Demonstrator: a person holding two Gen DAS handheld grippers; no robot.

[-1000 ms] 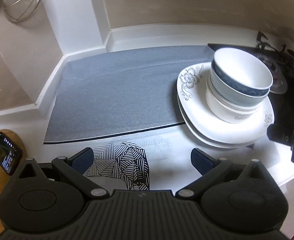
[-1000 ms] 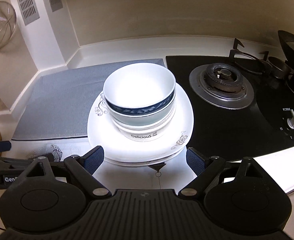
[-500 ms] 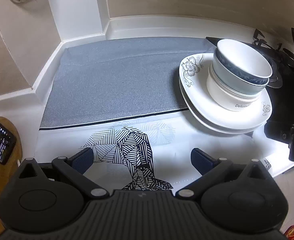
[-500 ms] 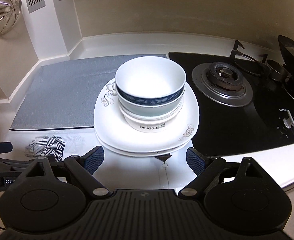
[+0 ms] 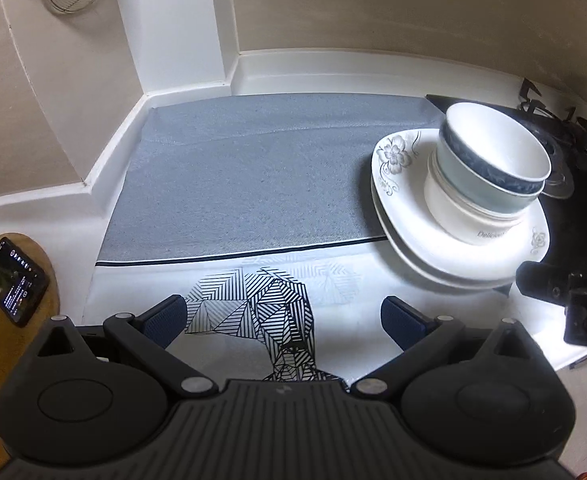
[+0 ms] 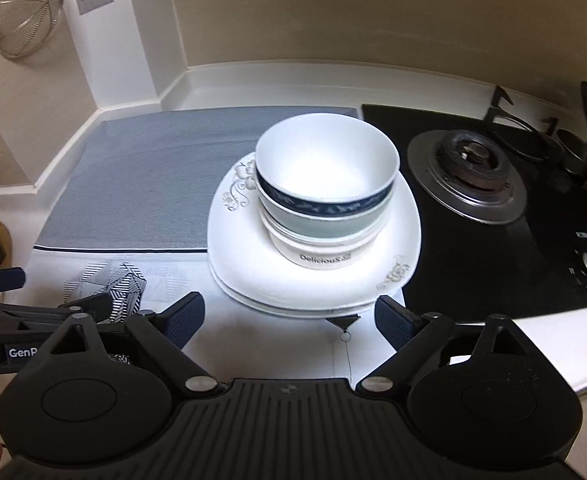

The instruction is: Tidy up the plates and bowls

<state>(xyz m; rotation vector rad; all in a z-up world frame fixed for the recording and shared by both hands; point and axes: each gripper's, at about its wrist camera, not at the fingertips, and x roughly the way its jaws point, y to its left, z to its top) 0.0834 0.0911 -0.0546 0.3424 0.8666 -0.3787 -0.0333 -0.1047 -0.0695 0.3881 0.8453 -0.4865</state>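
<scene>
Hovering spread and empty, both the right claw [image 6: 289, 316], jaws just widening, and left claw [image 5: 283, 316] are facing the stacked bowls [image 6: 325, 196] on plates [image 6: 313, 280].

Each claw was matte black plastic — a ribbed centre plate flanked by two round housings, with silver screws at the arm pivots. The left claw [image 5: 283, 318] and right claw [image 6: 289, 318] carried dark blue textured pads [image 6: 185, 316]; white lettering "GenR" marked one bar.
</scene>
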